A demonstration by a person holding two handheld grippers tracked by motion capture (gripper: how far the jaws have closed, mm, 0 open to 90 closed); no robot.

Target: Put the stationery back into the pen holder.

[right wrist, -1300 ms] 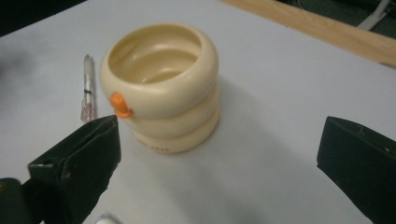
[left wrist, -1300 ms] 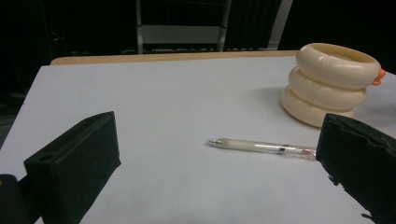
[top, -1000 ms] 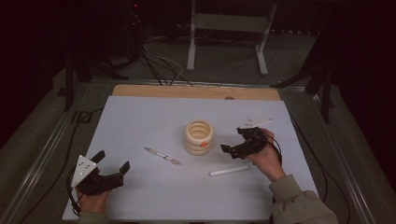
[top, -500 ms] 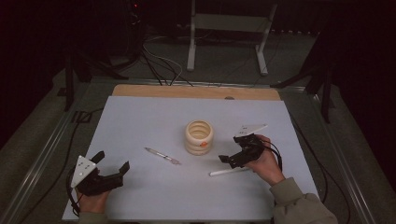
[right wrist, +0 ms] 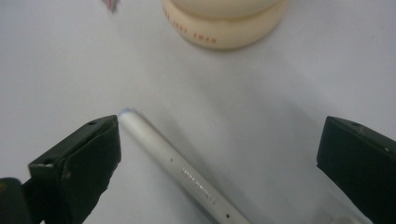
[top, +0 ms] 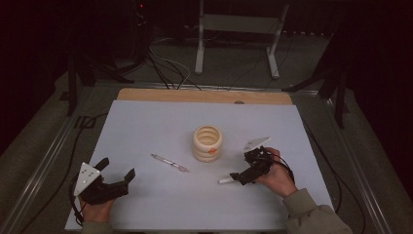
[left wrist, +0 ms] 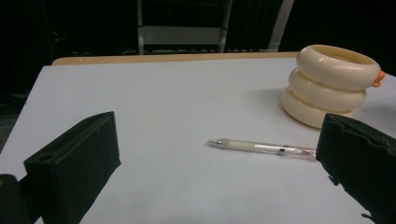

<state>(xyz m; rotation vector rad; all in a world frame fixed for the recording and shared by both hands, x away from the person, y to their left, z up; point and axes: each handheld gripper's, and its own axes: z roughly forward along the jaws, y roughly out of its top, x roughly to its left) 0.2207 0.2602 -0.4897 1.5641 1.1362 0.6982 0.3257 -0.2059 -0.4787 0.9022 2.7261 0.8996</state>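
We have the right gripper (top: pixel 242 176) low over the white pen (top: pixel 227 180) near the desk's front right, jaws wide apart with the barrel between them, set to close on it. The left gripper (top: pixel 118 179) waits open at the front left corner, facing the clear pen (top: pixel 169 162) beside the cup (top: pixel 208 143), mid-desk.

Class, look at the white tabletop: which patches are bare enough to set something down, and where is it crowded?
Bare: the far strip between the wooden edge and the cream ringed holder; the near middle between the left gripper and right gripper. Crowded: the band where the clear pen, holder and white pen lie, the white pen between the right gripper's open jaws.
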